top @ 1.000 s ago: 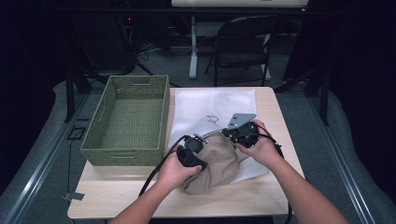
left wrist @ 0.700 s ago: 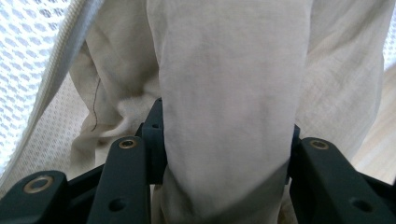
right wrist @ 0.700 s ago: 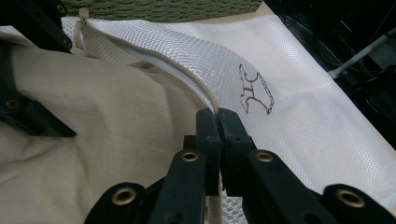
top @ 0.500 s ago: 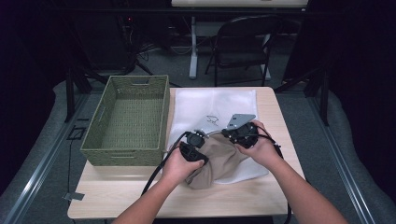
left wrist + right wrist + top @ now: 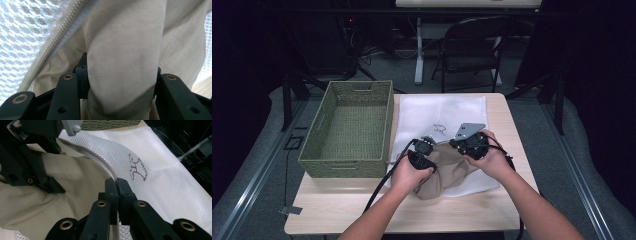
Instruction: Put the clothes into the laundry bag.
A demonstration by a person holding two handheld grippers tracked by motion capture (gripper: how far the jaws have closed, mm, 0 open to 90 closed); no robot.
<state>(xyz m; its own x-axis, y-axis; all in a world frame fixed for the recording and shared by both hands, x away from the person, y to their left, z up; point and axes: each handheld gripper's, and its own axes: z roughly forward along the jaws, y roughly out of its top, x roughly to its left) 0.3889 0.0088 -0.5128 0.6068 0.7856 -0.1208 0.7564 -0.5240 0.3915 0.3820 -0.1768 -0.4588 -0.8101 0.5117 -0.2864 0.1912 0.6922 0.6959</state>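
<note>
High view, item list: beige garment [image 5: 447, 167] lies bunched at the near edge of a white mesh bag [image 5: 442, 112] on the table [image 5: 337, 217], with a green woven basket [image 5: 349, 127] standing empty to the left of the bag. Left claw [image 5: 120, 82] is clamped on a thick fold of the garment at the bag's zipper [image 5: 55, 42]; right claw [image 5: 116, 182] is pinched together on the zippered rim of the bag, lifting it. Status, as judged: bagging is at an early to middle stage, with the mouth held up and part of the cloth under the rim, while most of it remains outside and the zipper is not yet closed.
</note>
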